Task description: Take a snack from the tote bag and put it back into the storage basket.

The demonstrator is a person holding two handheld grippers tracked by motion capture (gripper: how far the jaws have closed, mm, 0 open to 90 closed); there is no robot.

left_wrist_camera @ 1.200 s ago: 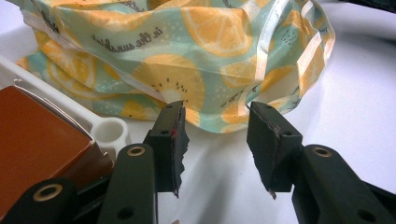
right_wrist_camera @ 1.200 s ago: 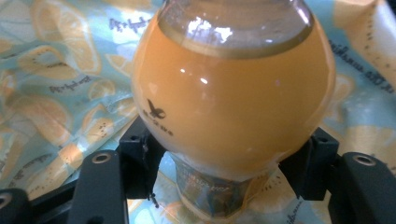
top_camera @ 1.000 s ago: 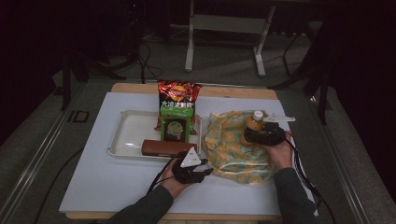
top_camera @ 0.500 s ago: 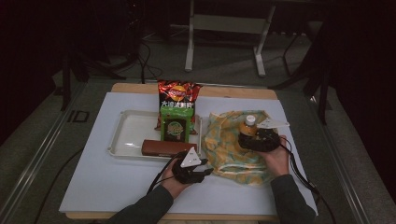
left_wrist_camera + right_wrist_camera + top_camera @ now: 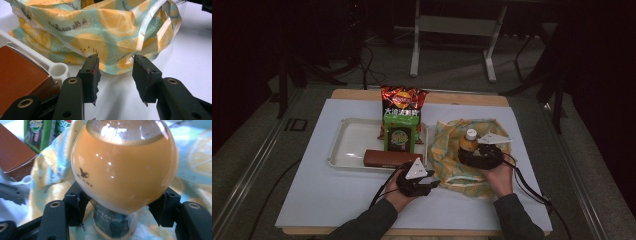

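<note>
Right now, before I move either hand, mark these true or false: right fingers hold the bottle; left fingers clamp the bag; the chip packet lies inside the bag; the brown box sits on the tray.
1. The right gripper holds the orange bottle: true.
2. The left gripper clamps the lemon-print bag: false, its fingers stand open just short of the bag.
3. The chip packet lies inside the bag: false, it stands at the white tray.
4. The brown box sits on the tray: true.

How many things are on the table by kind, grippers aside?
Snack bags: 2, chip bag and green bag
Brown box: 1
Bottle: 1
Cloth bag: 1
Tray: 1
Total: 6
</note>
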